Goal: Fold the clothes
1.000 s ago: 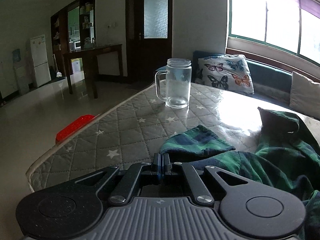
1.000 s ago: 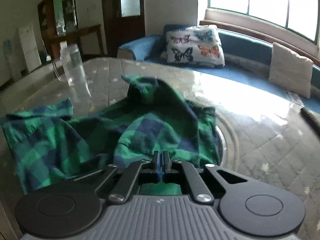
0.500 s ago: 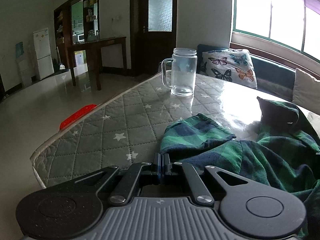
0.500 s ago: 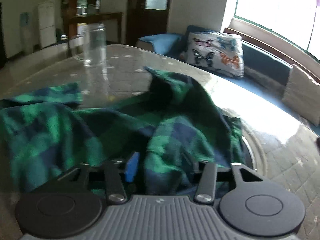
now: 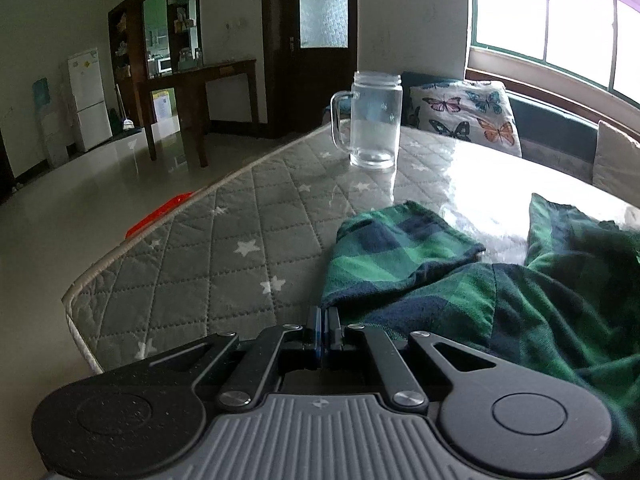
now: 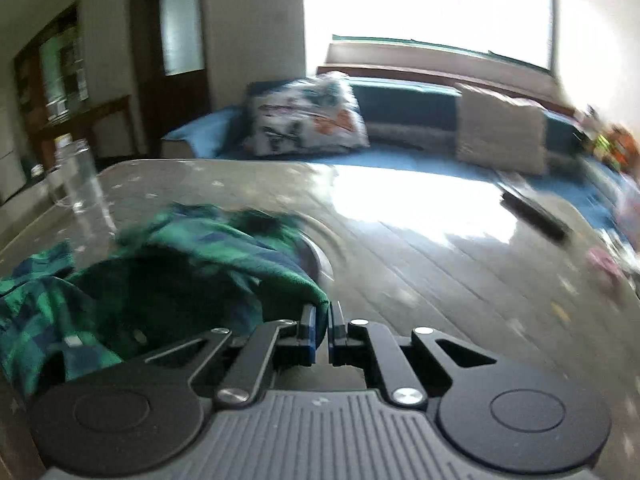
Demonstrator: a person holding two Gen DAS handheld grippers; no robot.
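One green-and-navy plaid garment (image 5: 460, 280) lies rumpled on the star-quilted table (image 5: 224, 240). The left gripper (image 5: 323, 320) is pressed together on the cloth's near hem. Only the blurred right view shows the right gripper (image 6: 320, 316) pinching a raised fold, and a dark object (image 6: 534, 216) beyond. No writing is readable. A glass mug (image 5: 374, 120) stands behind.

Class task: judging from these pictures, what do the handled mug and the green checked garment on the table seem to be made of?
Clear handled mug: probably glass, glossy; the wall shows through it.
Green and navy checked garment: soft woven cloth, matte, perhaps flannel; it lies in folds.
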